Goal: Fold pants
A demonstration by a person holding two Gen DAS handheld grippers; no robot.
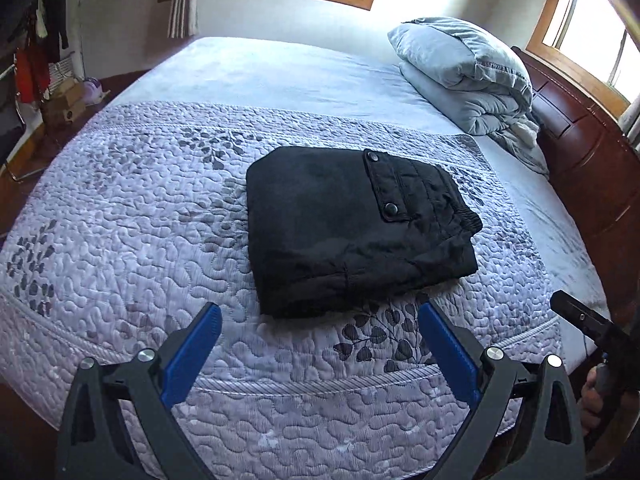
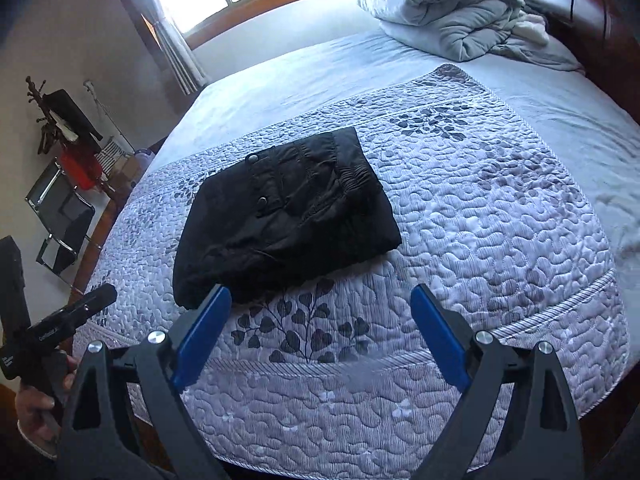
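from the left wrist view we see the left gripper (image 1: 320, 320) held above the near edge of the bed, its blue fingers (image 1: 192, 354) spread wide with nothing between them. just past the fingertips lie the black pants (image 1: 352, 232), folded into a compact bundle on the quilted bedspread (image 1: 140, 220), closer to the bed's near edge than to its far one; a flap with two snaps faces up. a rolled grey duvet (image 1: 464, 76) sits at the far right corner, against the dark wooden headboard (image 1: 580, 152). at the right edge of this view a dark part of the other tool (image 1: 588, 324) pokes in, though we can make out little of it.

from the right wrist view the right gripper (image 2: 320, 308) also hangs over the near edge, jaws wide apart and holding nothing. the pants (image 2: 288, 220) rest ahead and to the left, and the left fingertip overlaps their near corner in the picture; we cannot tell whether it touches. the duvet (image 2: 444, 12) lies at the far end by the headboard (image 2: 580, 4).
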